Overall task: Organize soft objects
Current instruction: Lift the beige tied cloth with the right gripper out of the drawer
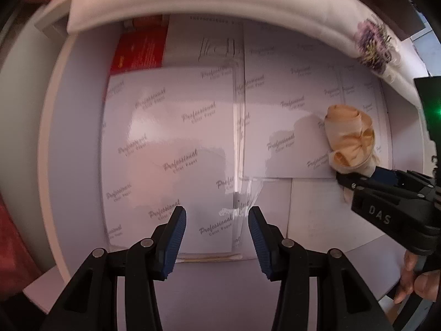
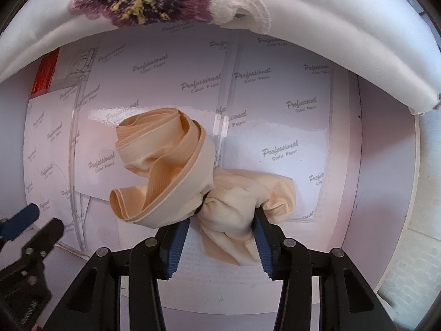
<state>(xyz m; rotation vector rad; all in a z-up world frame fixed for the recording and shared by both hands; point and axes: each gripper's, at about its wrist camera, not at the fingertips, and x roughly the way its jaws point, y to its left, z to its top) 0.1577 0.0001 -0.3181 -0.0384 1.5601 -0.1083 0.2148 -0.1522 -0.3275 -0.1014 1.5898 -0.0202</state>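
- The right gripper (image 2: 222, 238), at the bottom middle of the right wrist view, is closed partway on a bunched peach stocking (image 2: 165, 171); both blue pads press the crumpled cloth between them.
- No earlier view is given, so nothing more is said of the jaws than that grip.
- The stocking's long axis runs from the pinched wad at lower right of centre up to the left, where its ribbed band coils in loops; the open band end points to the upper left of the frame.
- In the left wrist view the same stocking (image 1: 351, 140) lies at the right edge, with the right gripper (image 1: 358, 184) coming in from the lower right and a hand (image 1: 413, 278) on its handle.
- The left gripper (image 1: 217, 237) fills the bottom middle of its own view, jaws standing well apart with nothing between them, over bare paper.
- In the right wrist view, the left gripper (image 2: 35, 220) shows at the lower left edge.
- Under both lie glossy white sheets (image 1: 171, 138) printed "Professional Color Paper", overlapping, taped at the seams.
- A red packet (image 1: 140, 49) peeks out at the upper left of the sheets.
- A white cloth (image 2: 330, 33) with a purple embroidered flower (image 2: 143, 0) arcs across the top.
- Red fabric (image 1: 16, 237) shows at the far left edge.
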